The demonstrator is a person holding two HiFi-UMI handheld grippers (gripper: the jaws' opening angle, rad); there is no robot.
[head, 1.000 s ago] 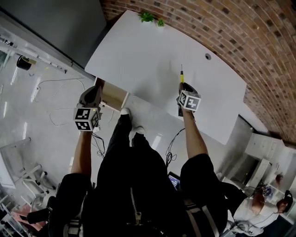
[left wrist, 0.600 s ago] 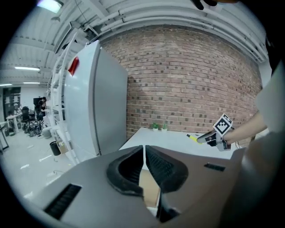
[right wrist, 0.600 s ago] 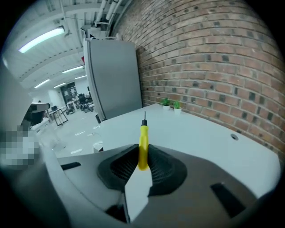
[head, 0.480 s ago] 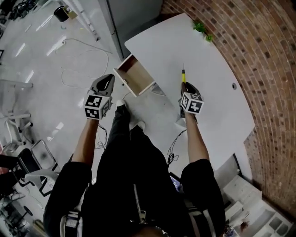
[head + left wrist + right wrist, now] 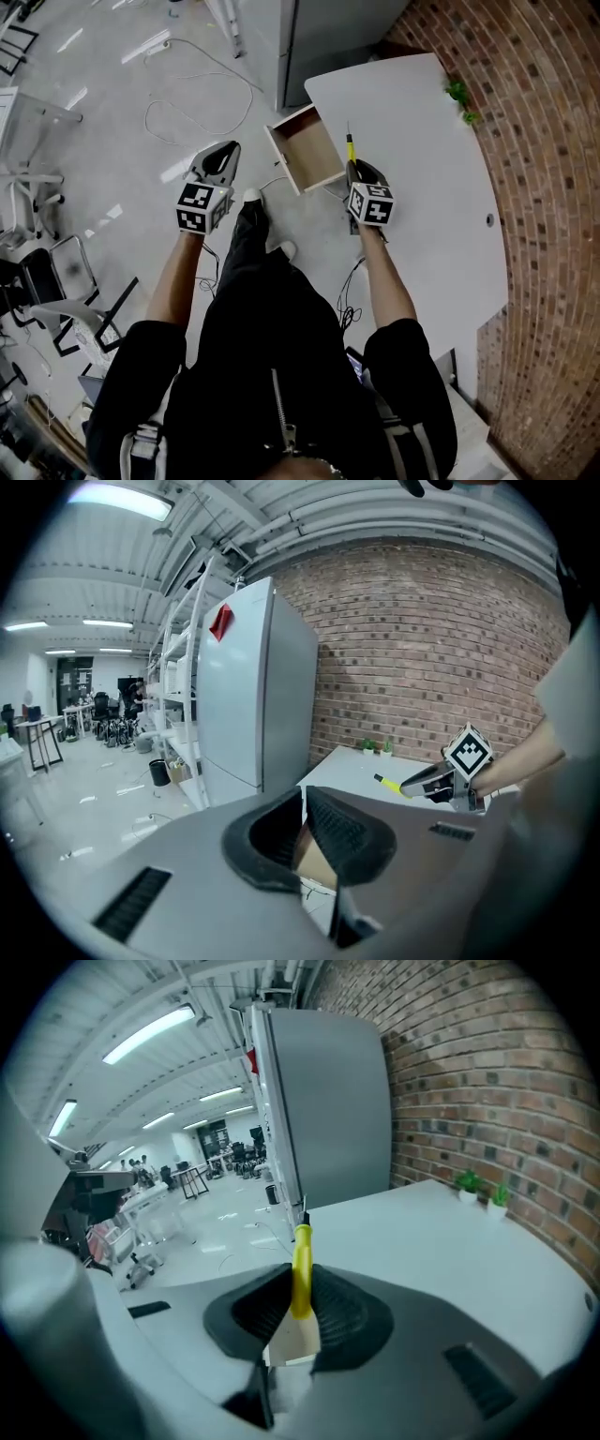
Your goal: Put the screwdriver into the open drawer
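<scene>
The screwdriver has a yellow handle and a thin dark shaft. My right gripper is shut on that handle, and the shaft points away from me. It hangs at the right edge of the open wooden drawer, which juts from the white table. The drawer's wood shows under the jaws in the right gripper view. My left gripper is over the floor left of the drawer, jaw tips together, holding nothing. In the left gripper view those jaws frame the right gripper and the screwdriver.
A tall grey cabinet stands behind the drawer, beside the brick wall. Small plants sit at the table's far edge. Cables lie on the floor, and chairs stand at the left. The person's shoe is below the drawer.
The head view has swung round. Both grippers have moved toward the drawer; the right one, still gripping the screwdriver, has left the tabletop and now sits at the drawer's right edge.
</scene>
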